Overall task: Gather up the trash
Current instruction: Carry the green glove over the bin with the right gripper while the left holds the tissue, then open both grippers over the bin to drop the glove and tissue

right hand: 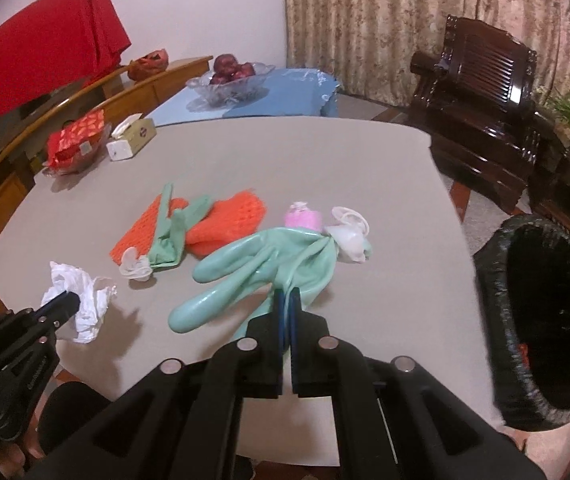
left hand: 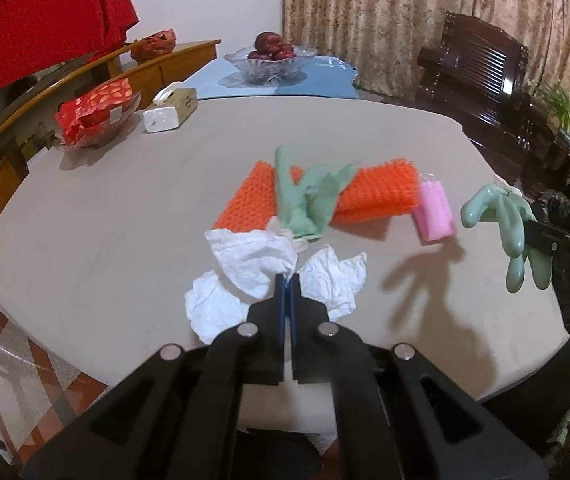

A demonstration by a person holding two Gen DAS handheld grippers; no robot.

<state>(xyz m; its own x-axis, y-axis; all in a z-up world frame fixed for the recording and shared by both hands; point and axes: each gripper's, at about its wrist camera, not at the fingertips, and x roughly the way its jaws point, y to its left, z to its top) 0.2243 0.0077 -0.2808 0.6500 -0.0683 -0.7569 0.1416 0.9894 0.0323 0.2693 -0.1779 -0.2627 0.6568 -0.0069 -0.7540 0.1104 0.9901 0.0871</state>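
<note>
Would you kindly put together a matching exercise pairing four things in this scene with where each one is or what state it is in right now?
Things:
1. crumpled tissue
2. mint rubber glove
3. orange mesh
4. bin

States:
A. lying on the table under a second green glove
B. standing off the table's right edge, lined in black
C. pinched by the left gripper
D. pinched by the right gripper

Pairs: 1-C, 2-D, 3-A, 4-B
</note>
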